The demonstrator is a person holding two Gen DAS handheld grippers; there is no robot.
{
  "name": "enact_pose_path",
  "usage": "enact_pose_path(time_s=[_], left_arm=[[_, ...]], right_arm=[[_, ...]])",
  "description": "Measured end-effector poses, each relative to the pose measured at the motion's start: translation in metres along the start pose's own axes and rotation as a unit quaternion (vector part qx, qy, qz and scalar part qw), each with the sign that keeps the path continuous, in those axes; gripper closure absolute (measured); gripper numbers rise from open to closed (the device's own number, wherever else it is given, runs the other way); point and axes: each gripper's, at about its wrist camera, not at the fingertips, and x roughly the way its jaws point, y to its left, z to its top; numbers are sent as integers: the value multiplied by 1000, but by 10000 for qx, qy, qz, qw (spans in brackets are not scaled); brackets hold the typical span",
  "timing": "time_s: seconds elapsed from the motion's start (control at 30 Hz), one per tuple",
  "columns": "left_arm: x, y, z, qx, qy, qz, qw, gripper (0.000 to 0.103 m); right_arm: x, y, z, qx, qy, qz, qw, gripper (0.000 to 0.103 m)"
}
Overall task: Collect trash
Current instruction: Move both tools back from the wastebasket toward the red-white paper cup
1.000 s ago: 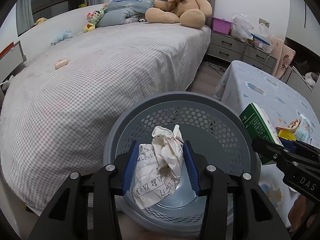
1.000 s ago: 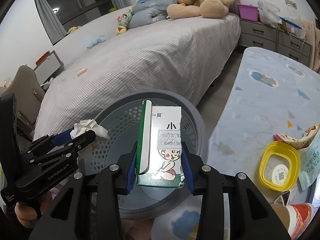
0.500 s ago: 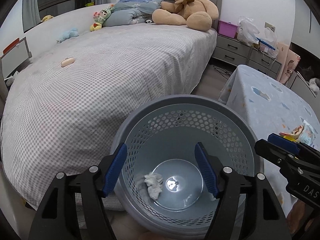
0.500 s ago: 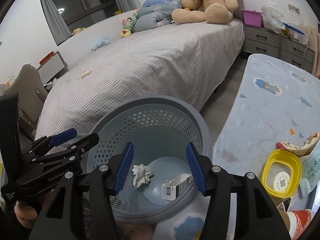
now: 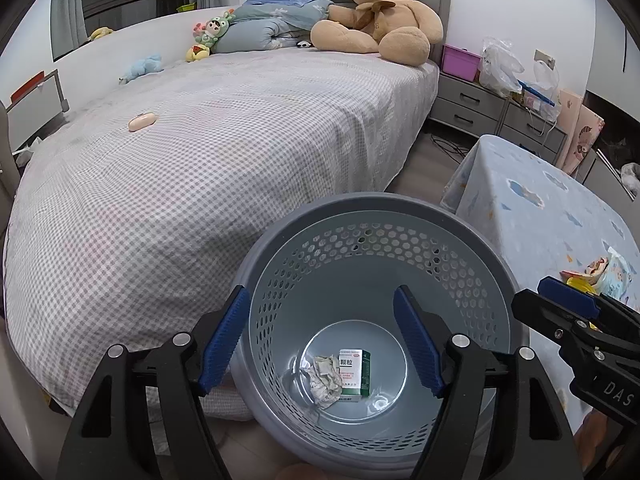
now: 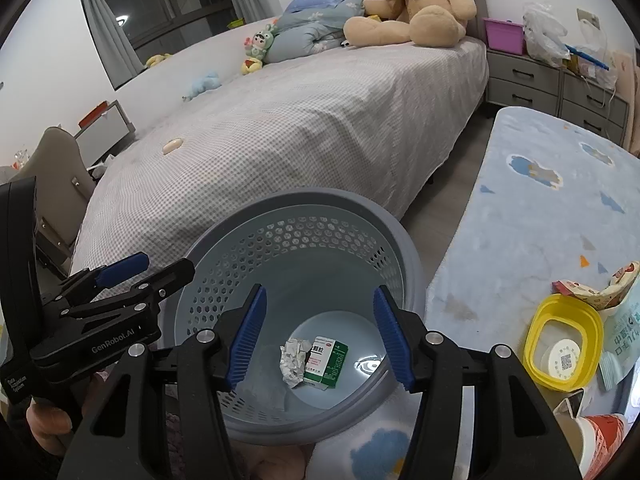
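A grey-blue perforated waste basket stands on the floor between the bed and a low table; it also shows in the right wrist view. On its bottom lie a crumpled paper and a green and white carton, touching each other. My left gripper is open and empty above the basket's near rim. My right gripper is open and empty above the basket too. Each gripper shows at the side of the other's view.
A bed with a checked cover and a teddy bear fills the left. A low table with a blue cloth stands right of the basket, holding a yellow lid, wrappers and a paper cup. Grey drawers stand at the back.
Both grippers opened over the basket. The crumpled paper fell from the left one and the carton from the right one; both now lie on the basket's bottom.
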Motion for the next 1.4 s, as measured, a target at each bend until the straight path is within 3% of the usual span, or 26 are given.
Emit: enact_pose_path(time_s=[0.9, 1.4], left_arm=[[-10, -13, 2, 124, -158, -34, 9998, 25], [-24, -56, -6, 482, -261, -563, 9969, 25]], right_arm=[[-32, -10, -29, 155, -86, -337, 9993, 35], [-92, -42, -69, 602, -223, -887, 9940, 34]])
